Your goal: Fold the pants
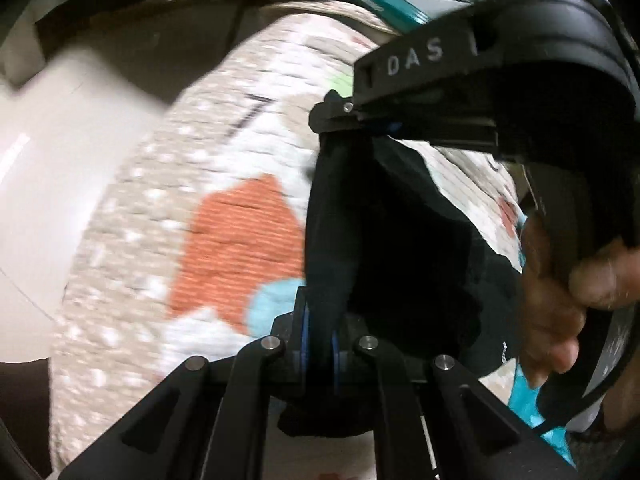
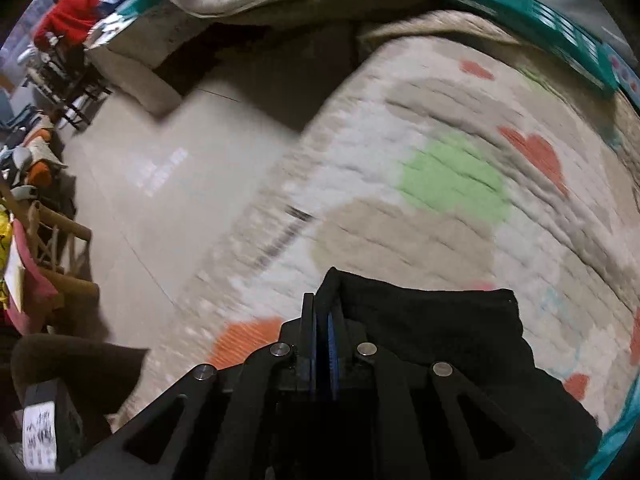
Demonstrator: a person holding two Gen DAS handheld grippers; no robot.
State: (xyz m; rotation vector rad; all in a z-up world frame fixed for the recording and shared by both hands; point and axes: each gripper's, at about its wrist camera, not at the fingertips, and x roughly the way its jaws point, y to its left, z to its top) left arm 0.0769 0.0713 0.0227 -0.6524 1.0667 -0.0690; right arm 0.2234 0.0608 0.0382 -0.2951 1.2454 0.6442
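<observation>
Pants (image 1: 400, 248) hang black between both claws, lifted off the patterned mat (image 1: 224, 232) on the floor, probably so one edge can be carried over for a fold. Left claw (image 1: 320, 344) is clamped tight on a fold of the cloth; right claw (image 2: 322, 344) is pinched on another edge (both views blurred), with cloth draping to its right

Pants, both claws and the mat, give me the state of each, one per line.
Black pants: lifted, stretched between both claws, clear of the mat.
Left claw: shut on the pants.
Right claw: shut on a pants edge.
Patterned mat: spread flat on the floor, blurred.
</observation>
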